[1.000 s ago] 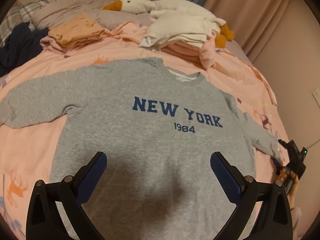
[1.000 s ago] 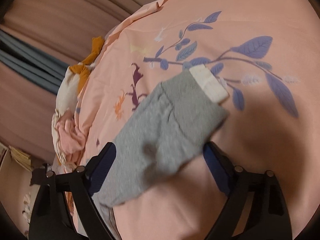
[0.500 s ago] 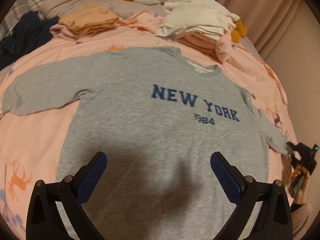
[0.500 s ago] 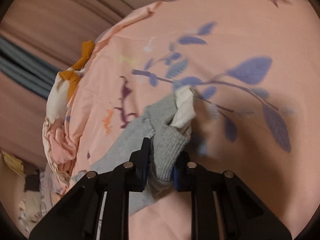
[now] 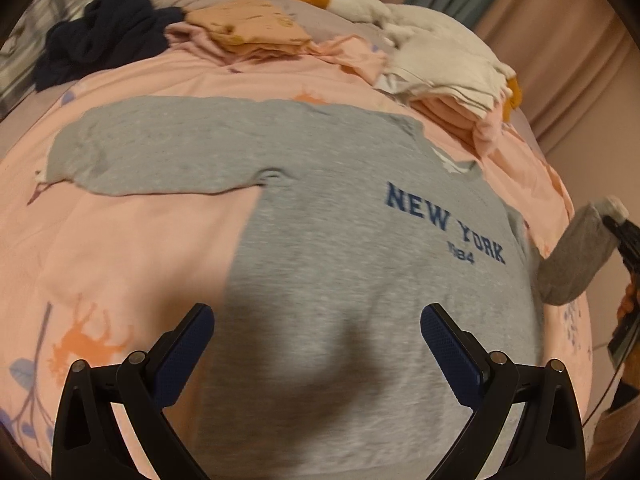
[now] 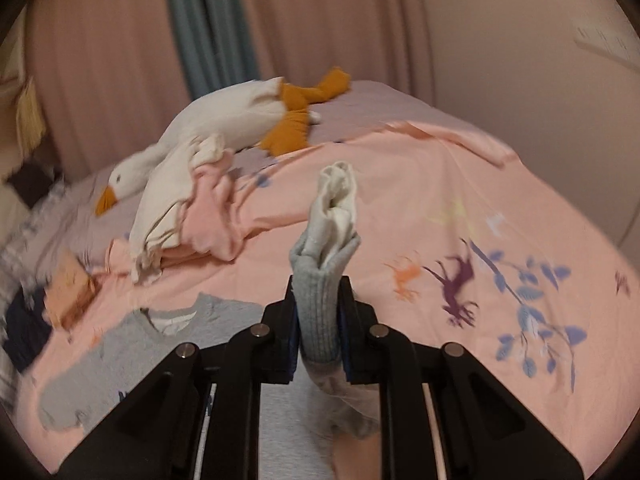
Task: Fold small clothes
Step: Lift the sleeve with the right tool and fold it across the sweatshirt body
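A grey sweatshirt (image 5: 340, 216) printed NEW YORK 1984 lies face up on the pink bedsheet (image 5: 132, 248); its left sleeve (image 5: 160, 152) stretches out flat. My left gripper (image 5: 316, 340) hangs open above the lower body of the shirt, with nothing between its fingers. My right gripper (image 6: 318, 316) is shut on the cuff of the right sleeve (image 6: 320, 304), whose white lining (image 6: 338, 196) sticks up past the jaws. In the left wrist view that sleeve (image 5: 576, 256) is lifted off the bed at the far right, with the right gripper (image 5: 618, 226) pinching its end.
A white plush goose (image 5: 380, 12) lies at the head of the bed. Beside it are folded piles of white (image 5: 448, 68) and peach clothes (image 5: 248, 28), and a dark navy garment (image 5: 100, 44). Pink curtains (image 6: 320, 20) and a wall stand behind the bed.
My right gripper closed on the right sleeve cuff, rolled, and lifted it off the bed. My left gripper, still open, slid to the left across the shirt.
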The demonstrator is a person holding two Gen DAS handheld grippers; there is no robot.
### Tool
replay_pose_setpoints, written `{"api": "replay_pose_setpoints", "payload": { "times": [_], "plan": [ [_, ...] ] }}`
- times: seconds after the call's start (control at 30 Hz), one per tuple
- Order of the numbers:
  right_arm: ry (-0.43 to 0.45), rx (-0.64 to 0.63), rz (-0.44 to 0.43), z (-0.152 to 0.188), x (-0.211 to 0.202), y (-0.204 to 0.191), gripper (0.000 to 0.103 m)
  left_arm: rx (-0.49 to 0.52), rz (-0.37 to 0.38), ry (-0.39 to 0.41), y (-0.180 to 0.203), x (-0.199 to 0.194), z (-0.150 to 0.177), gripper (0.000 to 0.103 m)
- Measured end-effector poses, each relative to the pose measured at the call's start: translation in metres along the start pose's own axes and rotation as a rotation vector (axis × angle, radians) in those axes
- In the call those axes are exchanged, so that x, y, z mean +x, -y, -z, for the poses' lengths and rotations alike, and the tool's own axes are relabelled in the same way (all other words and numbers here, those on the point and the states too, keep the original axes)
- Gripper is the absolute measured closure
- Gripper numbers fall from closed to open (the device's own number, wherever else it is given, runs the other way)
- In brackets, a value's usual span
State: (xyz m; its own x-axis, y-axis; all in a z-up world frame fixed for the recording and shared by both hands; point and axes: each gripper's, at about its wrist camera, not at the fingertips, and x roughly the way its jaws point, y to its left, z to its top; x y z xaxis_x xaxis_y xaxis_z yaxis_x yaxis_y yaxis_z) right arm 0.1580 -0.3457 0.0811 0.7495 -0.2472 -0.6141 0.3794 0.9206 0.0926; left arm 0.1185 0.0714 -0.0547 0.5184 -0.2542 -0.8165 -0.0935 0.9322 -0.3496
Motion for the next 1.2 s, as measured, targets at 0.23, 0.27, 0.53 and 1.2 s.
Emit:
{"api": "replay_pose_setpoints", "payload": {
  "times": [0.23, 0.27, 0.53, 1.2],
  "plan": [
    [-0.059, -0.359, -0.004, 0.050, 0.040, -0.128, 0.086, -0.033, -0.022, -0.007, -0.028, -0.001, 0.001, 0.001],
    [-0.068, -0.433, 0.021, 0.064, 0.048, -0.143, 0.087, -0.038, -0.027, -0.010, -0.031, 0.000, 0.001, 0.001],
    [-0.174, -0.893, 0.142, 0.160, 0.089, -0.204, 0.064, -0.074, -0.022, -0.024, -0.044, 0.006, -0.002, 0.001],
    [-0.320, -0.190, 0.069, 0.120, 0.096, -0.017, 0.088, -0.362, 0.093, 0.068, -0.114, -0.015, -0.032, 0.001]
  ]
}}
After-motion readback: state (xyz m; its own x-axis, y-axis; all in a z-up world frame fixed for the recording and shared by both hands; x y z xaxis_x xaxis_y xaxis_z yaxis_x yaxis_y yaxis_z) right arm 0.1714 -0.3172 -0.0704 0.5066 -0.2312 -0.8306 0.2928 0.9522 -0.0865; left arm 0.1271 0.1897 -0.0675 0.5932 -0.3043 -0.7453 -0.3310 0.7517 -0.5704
